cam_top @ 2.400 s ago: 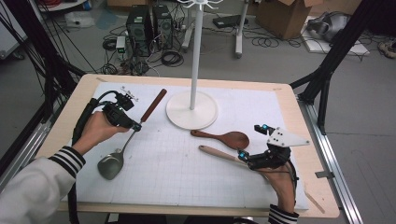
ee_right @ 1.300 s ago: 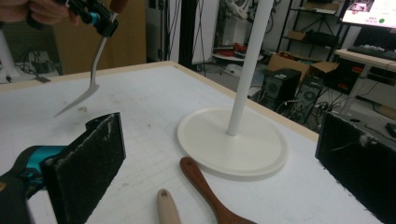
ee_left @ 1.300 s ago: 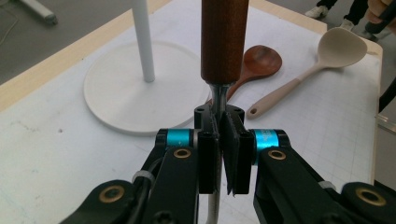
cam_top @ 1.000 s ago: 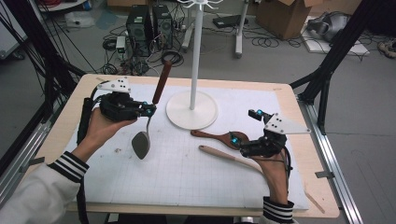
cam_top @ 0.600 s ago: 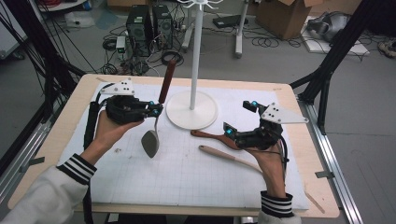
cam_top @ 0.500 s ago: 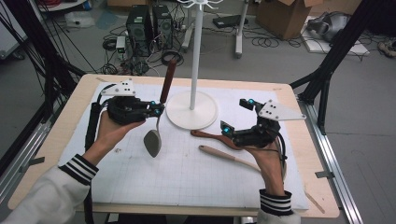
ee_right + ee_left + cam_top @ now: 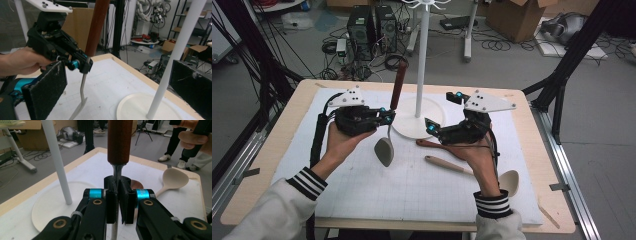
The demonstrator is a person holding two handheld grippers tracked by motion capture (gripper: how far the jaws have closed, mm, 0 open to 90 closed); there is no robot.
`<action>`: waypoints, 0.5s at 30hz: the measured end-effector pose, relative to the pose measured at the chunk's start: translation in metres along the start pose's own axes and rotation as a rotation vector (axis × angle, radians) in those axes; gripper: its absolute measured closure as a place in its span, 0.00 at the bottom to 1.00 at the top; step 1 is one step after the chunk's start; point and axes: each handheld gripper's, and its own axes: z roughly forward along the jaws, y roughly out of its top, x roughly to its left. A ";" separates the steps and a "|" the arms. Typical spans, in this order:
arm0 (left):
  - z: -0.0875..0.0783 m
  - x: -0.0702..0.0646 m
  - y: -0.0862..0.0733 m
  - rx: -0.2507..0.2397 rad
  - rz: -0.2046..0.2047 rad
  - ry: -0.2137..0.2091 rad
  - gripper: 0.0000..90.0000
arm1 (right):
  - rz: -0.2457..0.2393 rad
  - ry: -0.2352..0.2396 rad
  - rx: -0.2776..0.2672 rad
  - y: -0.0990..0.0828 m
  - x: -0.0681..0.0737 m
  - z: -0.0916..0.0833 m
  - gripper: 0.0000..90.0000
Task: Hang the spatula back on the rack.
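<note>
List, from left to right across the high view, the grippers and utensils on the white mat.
Left gripper → grey metal spoon with a dark wooden handle → right gripper → pale wooden spoon.

the left gripper (image 7: 388, 118) is clamped on a ladle (image 7: 388, 131) held upright, bowl low over the mat (image 7: 362, 190). the right gripper (image 7: 430, 126), jaws apart, hovers beside the stand (image 7: 419, 65), above two wooden spoons (image 7: 447, 164).

On the counter (image 7: 272, 165), the stand (image 7: 419, 117) sits far centre; the held ladle (image 7: 388, 131) hangs left of it, two wooden spoons (image 7: 447, 164) lie near right.
</note>
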 end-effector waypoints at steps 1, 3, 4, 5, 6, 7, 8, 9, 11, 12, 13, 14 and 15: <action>0.001 -0.001 0.000 -0.006 -0.001 0.003 0.94 | 0.001 0.007 -0.003 0.002 0.001 0.003 0.01; 0.003 -0.003 0.001 -0.007 0.005 0.005 0.94 | -0.001 0.007 -0.006 0.005 0.001 0.008 0.01; 0.004 -0.004 0.001 -0.013 0.005 0.008 0.94 | -0.002 0.007 -0.008 0.006 0.001 0.009 0.01; 0.005 -0.004 0.001 -0.012 0.006 0.008 0.94 | 0.005 0.008 -0.011 0.008 0.001 0.012 0.01; 0.006 -0.005 0.001 -0.018 0.002 0.012 0.94 | 0.008 0.010 -0.017 0.008 0.000 0.013 0.01; 0.006 -0.006 0.001 -0.019 0.004 0.015 0.94 | 0.014 0.007 -0.023 0.009 0.000 0.015 0.01; 0.007 -0.006 0.001 -0.024 0.002 0.019 0.94 | 0.017 0.006 -0.027 0.010 0.000 0.016 0.01; 0.008 -0.007 0.000 -0.026 0.002 0.022 0.94 | 0.016 0.005 -0.029 0.011 -0.001 0.018 0.01; 0.011 -0.008 0.000 -0.035 0.003 0.031 0.94 | 0.022 0.005 -0.033 0.013 -0.001 0.022 0.01; 0.012 -0.009 0.000 -0.039 0.001 0.037 0.94 | 0.020 0.005 -0.032 0.014 0.000 0.024 0.01; 0.014 -0.009 0.000 -0.040 -0.002 0.037 0.94 | 0.015 0.002 -0.036 0.016 0.000 0.026 0.01; 0.015 -0.009 0.000 -0.040 -0.002 0.040 0.94 | 0.017 0.003 -0.039 0.017 0.001 0.028 0.01; 0.016 -0.010 -0.001 -0.046 -0.006 0.038 0.94 | 0.017 0.007 -0.043 0.018 0.001 0.029 0.01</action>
